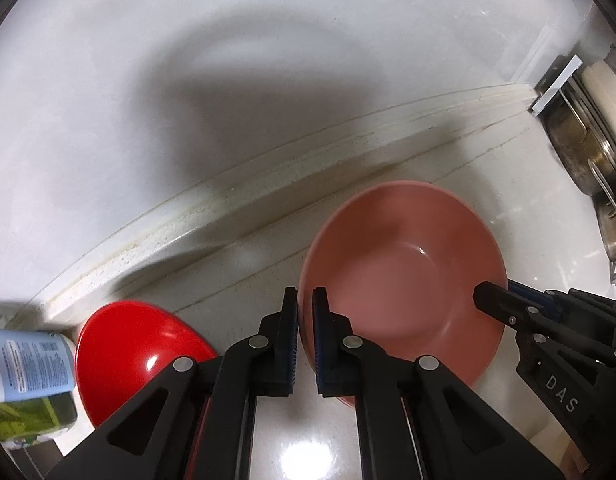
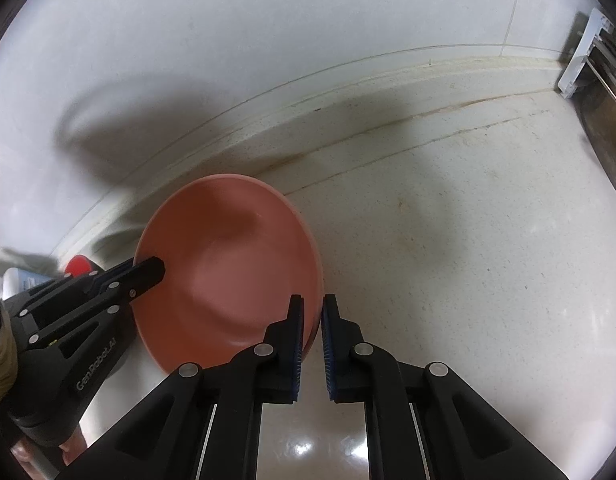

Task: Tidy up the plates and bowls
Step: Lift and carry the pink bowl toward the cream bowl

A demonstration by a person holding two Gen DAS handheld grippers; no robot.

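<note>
Gripping pink bowl (image 1: 403, 264), both tongs (image 1: 305, 316) (image 2: 312, 320)

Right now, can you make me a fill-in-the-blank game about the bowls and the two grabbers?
1. Both grippers pinch the rim of the ____ bowl.
2. The left gripper holds that bowl's ____ edge, and the right gripper holds the opposite edge.
3. The bowl nobody is holding, beside the bottle, is bright ____.

Missing words: pink; left; red
</note>
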